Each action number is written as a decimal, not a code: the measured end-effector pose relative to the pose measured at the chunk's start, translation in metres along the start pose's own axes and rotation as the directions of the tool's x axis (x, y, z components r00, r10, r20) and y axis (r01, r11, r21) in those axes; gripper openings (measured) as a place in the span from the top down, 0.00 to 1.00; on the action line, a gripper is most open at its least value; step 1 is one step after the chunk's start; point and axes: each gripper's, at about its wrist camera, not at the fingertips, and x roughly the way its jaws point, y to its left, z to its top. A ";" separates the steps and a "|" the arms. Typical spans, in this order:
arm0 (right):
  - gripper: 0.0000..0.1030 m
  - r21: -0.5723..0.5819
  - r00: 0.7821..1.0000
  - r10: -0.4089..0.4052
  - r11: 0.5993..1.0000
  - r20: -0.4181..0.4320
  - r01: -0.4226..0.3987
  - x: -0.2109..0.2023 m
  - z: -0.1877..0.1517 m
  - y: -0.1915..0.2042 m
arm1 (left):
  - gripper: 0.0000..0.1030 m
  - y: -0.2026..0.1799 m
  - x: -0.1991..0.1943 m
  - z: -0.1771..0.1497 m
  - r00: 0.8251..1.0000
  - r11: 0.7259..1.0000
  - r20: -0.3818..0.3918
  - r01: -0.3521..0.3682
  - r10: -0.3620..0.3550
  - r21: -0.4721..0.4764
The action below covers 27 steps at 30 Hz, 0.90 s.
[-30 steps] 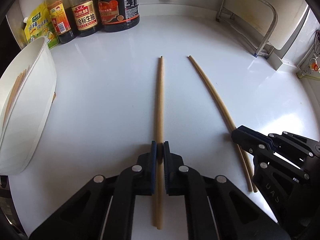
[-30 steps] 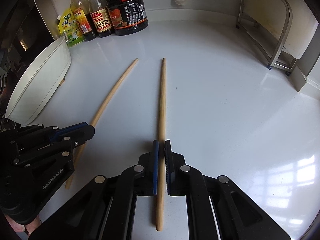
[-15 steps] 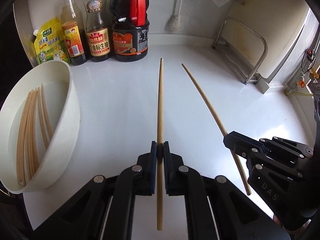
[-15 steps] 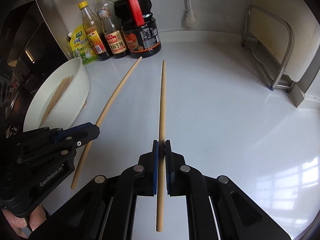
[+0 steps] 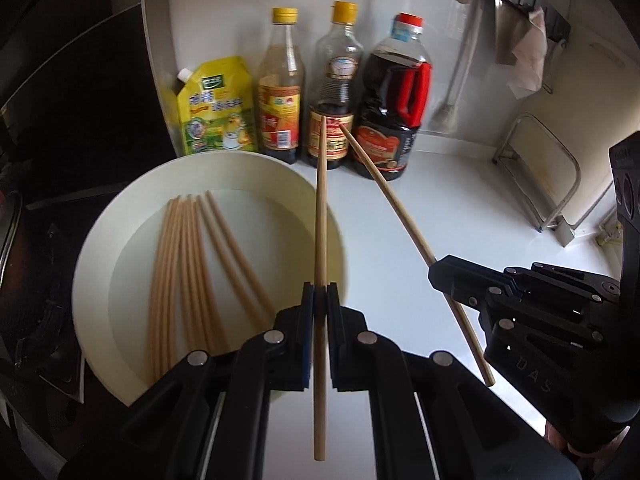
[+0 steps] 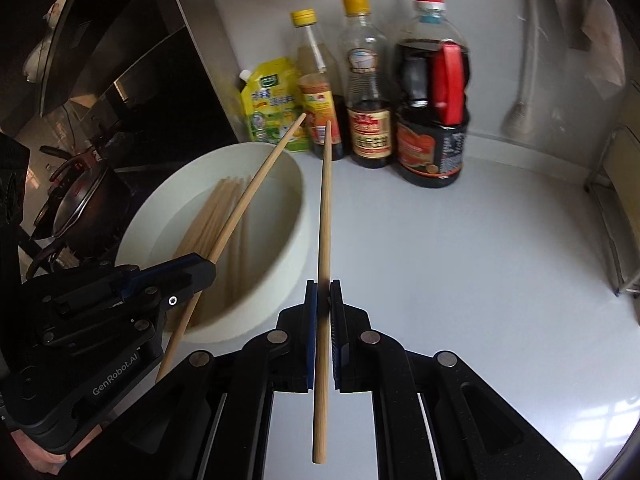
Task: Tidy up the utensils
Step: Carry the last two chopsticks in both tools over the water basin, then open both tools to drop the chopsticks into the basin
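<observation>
Nearest the left wrist camera, the left tool is pinching a wooden chopstick between its pressed-together pads, the stick running straight out toward 12 o'clock and crossing above the right edge of the white bowl. At about 3 o'clock in that view, the right tool is likewise clamped on a second chopstick, which slants up toward 11 o'clock, its far tip close to the first stick's tip; whether the tips touch cannot be told. From the right wrist camera the same grip shows head-on, with the bowl off at 10 o'clock. Both sticks are held in the air, clear of the white tabletop. Inside the bowl, at 9 to 10 o'clock, a bundle of chopsticks already lies roughly parallel on the bottom, so most of the sorting looks done. No loose chopsticks show on the visible tabletop. What seems left is to bring these two over the bowl and release them. Beyond, at 12 o'clock, stand a yellow pouch and three sauce bottles against the wall.
</observation>
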 end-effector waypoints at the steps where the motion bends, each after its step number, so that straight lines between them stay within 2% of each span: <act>1: 0.94 -0.005 1.000 0.014 1.000 -0.004 -0.014 0.006 0.005 0.008 | 0.93 0.011 0.000 0.001 1.000 1.000 -0.004 -0.011 0.011 -0.013; 9: 0.94 -0.021 0.994 0.075 0.997 -0.078 -0.077 0.063 0.035 0.057 | 0.93 0.083 0.015 0.000 0.995 0.991 -0.053 -0.086 0.081 -0.102; 16: 0.94 -0.021 0.987 0.065 0.997 -0.143 -0.069 0.102 0.044 0.073 | 0.93 0.118 0.041 -0.001 0.991 0.983 -0.113 -0.096 0.079 -0.157; 21: 0.94 -0.016 0.987 0.051 0.998 -0.151 -0.054 0.109 0.048 0.074 | 0.93 0.133 0.049 -0.002 0.986 0.975 -0.142 -0.112 0.086 -0.190; 22: 0.93 -0.014 0.988 0.052 0.998 -0.145 -0.054 0.108 0.048 0.074 | 0.89 0.135 0.048 -0.002 0.987 0.974 -0.136 -0.113 0.087 -0.198; 23: 0.92 -0.014 0.988 0.049 0.999 -0.144 -0.052 0.107 0.049 0.073 | 0.80 0.137 0.048 -0.002 0.987 0.972 -0.135 -0.114 0.087 -0.204; 27: 0.91 -0.012 0.990 0.039 0.999 -0.136 -0.041 0.102 0.048 0.071 | 0.75 0.140 0.042 -0.002 0.987 0.969 -0.132 -0.121 0.093 -0.217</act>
